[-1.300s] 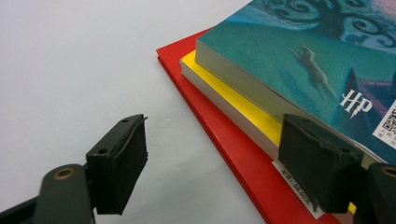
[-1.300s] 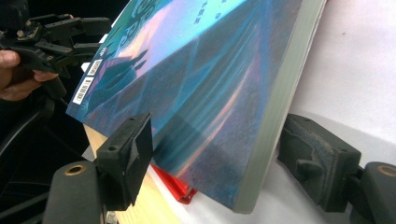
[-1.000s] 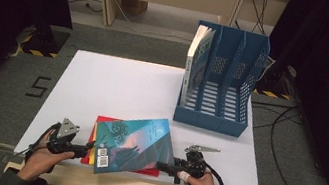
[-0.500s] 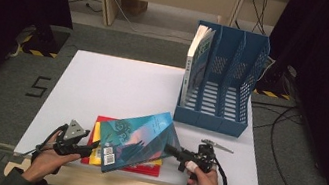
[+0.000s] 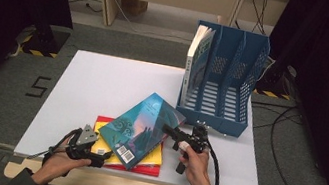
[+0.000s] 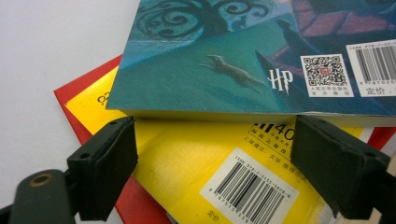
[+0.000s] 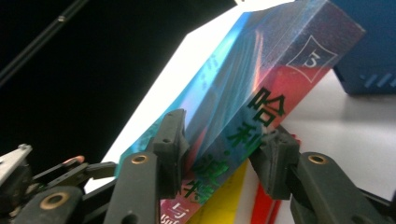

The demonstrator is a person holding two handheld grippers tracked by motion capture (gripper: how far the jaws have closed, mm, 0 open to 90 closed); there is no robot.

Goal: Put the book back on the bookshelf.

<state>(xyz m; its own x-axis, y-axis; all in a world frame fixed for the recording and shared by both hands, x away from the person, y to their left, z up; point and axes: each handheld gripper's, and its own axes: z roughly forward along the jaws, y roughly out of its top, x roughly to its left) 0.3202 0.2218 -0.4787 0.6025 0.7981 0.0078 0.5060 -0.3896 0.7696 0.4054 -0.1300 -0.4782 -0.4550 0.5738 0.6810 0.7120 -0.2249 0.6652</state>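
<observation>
A teal paperback lies tilted across a yellow book and a red book near the table's front edge, its right side raised. My right gripper is shut on the teal paperback's spine. Its jaws have just been closing, with the spine between the pads. My left gripper is at the stack's front left corner. Its jaws have just been opening, and it now stands open over the yellow book, just short of the teal paperback's edge.
A blue three-slot file holder stands at the back right of the white table, with one book upright in its leftmost slot. Cables trail on the floor at the right.
The teal book's right side has risen and swung toward the file holder with my right gripper. My left gripper has slid a little to the right along the stack.
</observation>
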